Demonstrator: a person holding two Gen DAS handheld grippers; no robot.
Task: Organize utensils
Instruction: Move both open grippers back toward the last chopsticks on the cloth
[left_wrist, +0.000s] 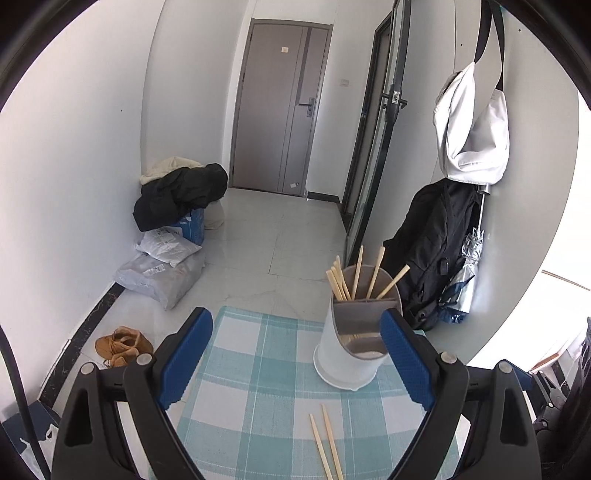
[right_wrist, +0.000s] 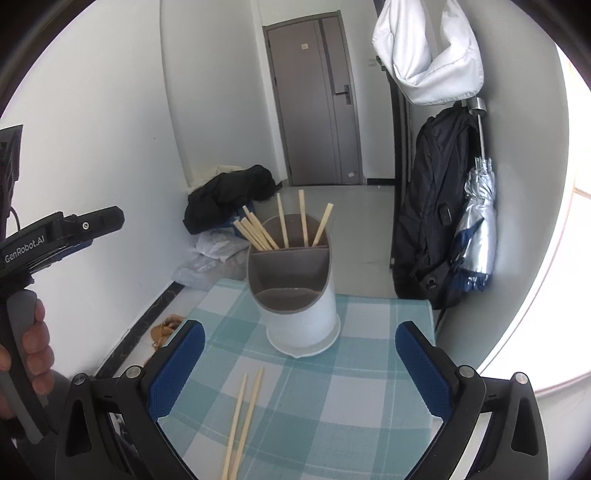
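Note:
A white utensil holder (left_wrist: 349, 360) (right_wrist: 301, 314) with a grey divided insert stands on a teal checked tablecloth (left_wrist: 258, 369) (right_wrist: 332, 387). Several wooden chopsticks (left_wrist: 354, 277) (right_wrist: 280, 229) stick up from its far compartment. Two loose chopsticks (left_wrist: 327, 443) (right_wrist: 243, 417) lie side by side on the cloth in front of it. My left gripper (left_wrist: 295, 350) is open and empty; its right pad overlaps the holder in the view. My right gripper (right_wrist: 299, 365) is open and empty, above the cloth near the loose pair.
The small table ends just behind the holder. A black backpack (right_wrist: 432, 206) and folded umbrella (right_wrist: 476, 221) hang at the right wall. Bags and clothes (left_wrist: 173, 229) pile on the floor at left. A hand (right_wrist: 33, 350) grips the left tool's handle.

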